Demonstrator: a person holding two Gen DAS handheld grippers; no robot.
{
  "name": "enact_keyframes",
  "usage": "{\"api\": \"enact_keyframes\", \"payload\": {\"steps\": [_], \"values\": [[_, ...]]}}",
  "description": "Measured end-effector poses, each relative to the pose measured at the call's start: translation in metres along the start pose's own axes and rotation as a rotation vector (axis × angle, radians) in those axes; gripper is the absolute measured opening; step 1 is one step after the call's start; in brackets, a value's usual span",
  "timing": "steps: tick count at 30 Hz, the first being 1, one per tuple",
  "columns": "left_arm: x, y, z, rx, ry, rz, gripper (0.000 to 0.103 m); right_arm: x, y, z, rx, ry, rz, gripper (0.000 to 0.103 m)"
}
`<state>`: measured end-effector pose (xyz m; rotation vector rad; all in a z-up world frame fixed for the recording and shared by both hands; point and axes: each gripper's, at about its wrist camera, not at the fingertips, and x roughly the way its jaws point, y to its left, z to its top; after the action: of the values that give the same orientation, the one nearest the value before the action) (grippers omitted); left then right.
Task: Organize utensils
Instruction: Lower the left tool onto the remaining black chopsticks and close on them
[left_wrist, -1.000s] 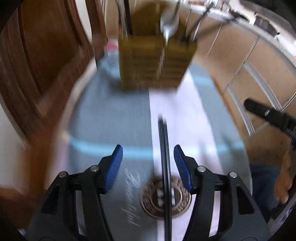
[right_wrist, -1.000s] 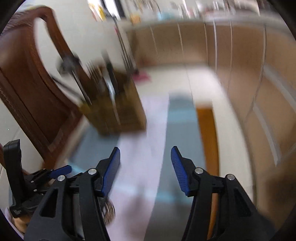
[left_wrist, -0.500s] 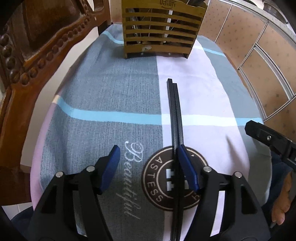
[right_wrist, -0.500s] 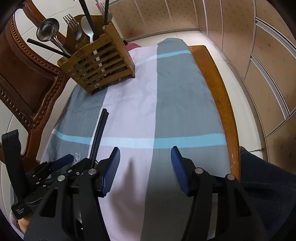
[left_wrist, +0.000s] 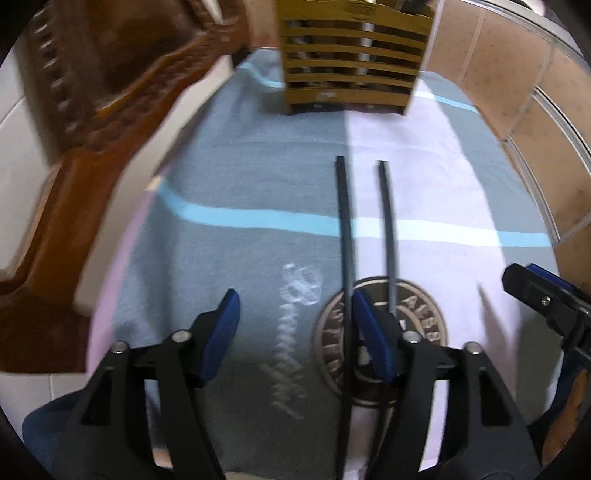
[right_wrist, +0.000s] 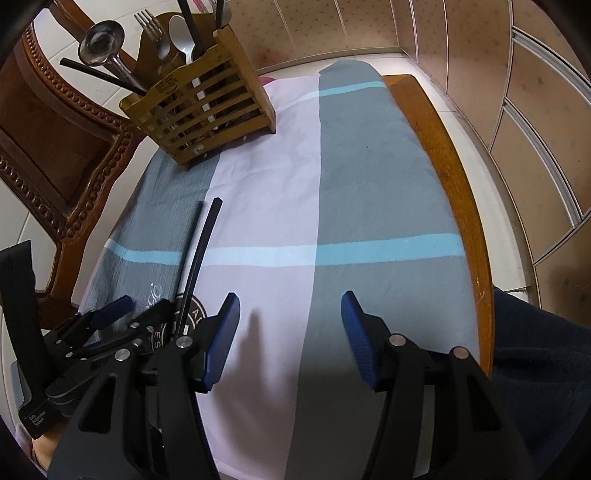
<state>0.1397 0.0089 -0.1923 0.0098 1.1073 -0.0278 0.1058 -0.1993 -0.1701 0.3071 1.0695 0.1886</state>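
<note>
Slatted wooden holder, matt woven cloth

Both wrist cameras look steeply down, close over the cloth-covered table, facing the wooden utensil rack at its far end. The left view sits nearer the chair; both share the chopsticks and rack.

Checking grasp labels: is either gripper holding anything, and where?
Neither: both chopsticks lie on the cloth, beside the left gripper's right finger; right gripper empty.
</note>
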Motion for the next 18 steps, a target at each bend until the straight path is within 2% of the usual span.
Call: {"api": "enact_keyframes", "payload": {"steps": [1, 4, 7, 10, 15, 16, 17, 18], "values": [[-0.001, 0.004, -0.001, -0.018, 0.008, -0.028, 0.041, 0.0, 0.0, 0.0, -0.002, 0.0, 0.001, 0.057], [-0.005, 0.007, -0.004, -0.029, 0.026, -0.079, 0.022, 0.003, 0.005, 0.002, -0.009, 0.001, 0.01, 0.057], [-0.004, 0.005, -0.01, -0.026, 0.046, -0.104, 0.015, 0.008, 0.023, 0.014, -0.033, -0.002, 0.038, 0.056], [-0.007, 0.007, -0.013, -0.032, 0.044, -0.115, 0.015, 0.019, 0.05, 0.031, -0.081, -0.017, 0.04, 0.053], [-0.012, 0.019, -0.017, -0.075, 0.056, -0.167, 0.015, 0.068, 0.09, 0.052, -0.148, 0.084, -0.004, 0.052], [-0.012, 0.022, -0.018, -0.079, 0.056, -0.175, 0.015, 0.076, 0.096, 0.053, -0.17, 0.102, -0.034, 0.048], [-0.011, 0.023, -0.019, -0.08, 0.055, -0.179, 0.015, 0.081, 0.101, 0.053, -0.194, 0.113, -0.072, 0.036], [-0.012, 0.024, -0.019, -0.081, 0.055, -0.185, 0.015, 0.082, 0.104, 0.052, -0.216, 0.099, -0.104, 0.019]]}}
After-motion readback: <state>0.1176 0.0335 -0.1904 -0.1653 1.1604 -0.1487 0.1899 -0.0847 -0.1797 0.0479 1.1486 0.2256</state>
